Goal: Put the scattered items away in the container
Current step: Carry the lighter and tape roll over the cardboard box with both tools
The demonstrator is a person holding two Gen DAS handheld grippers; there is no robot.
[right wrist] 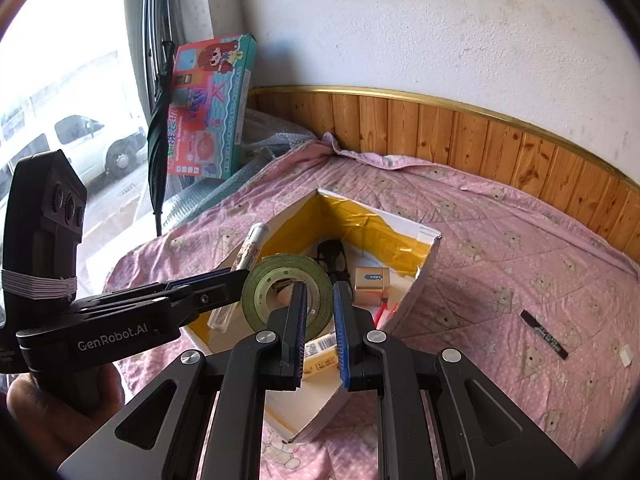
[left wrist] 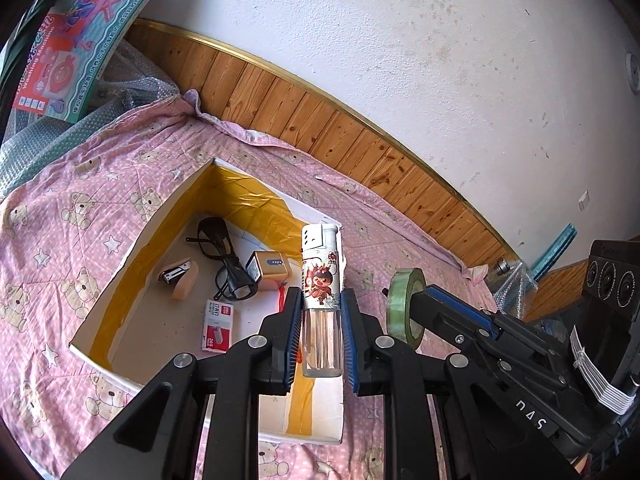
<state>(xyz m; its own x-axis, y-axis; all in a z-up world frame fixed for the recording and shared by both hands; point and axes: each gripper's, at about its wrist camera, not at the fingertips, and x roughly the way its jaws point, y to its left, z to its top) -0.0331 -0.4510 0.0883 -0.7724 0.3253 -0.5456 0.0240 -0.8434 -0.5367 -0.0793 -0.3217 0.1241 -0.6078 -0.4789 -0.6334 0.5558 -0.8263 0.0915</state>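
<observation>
Pink bear-print bedsheet (right wrist: 500, 248) covers everything beneath both grippers, and on it, directly ahead of the fingers, sits the open white cardboard box (left wrist: 120, 276) with its yellow taped lining. Inside the box, beyond the left fingertips, lie black glasses (left wrist: 226, 258), a small orange charger block (left wrist: 267, 266), a stapler (left wrist: 178, 278) and a red-and-white staple packet (left wrist: 218, 326).

Next in size is the green tape roll (right wrist: 286, 296): the right gripper (right wrist: 320, 320) pinches its wall, one finger through the core and one outside, holding it over the near edge of the box. The left gripper (left wrist: 322, 328) is clamped on the clear lower body of a tall printed lighter (left wrist: 322, 280), which stands upright between the pads, just above the box's near right corner.

Out to the right of the right fingers, well apart from the box, a black marker (right wrist: 544, 334) lies on the sheet, with a small white scrap (right wrist: 624, 354) beyond it.

Judging by this, the step in hand is the drop-off of two carried items. The next move calls for carrying each gripper a little forward over the box floor, then parting the fingers; the marker looks like the remaining pickup.
</observation>
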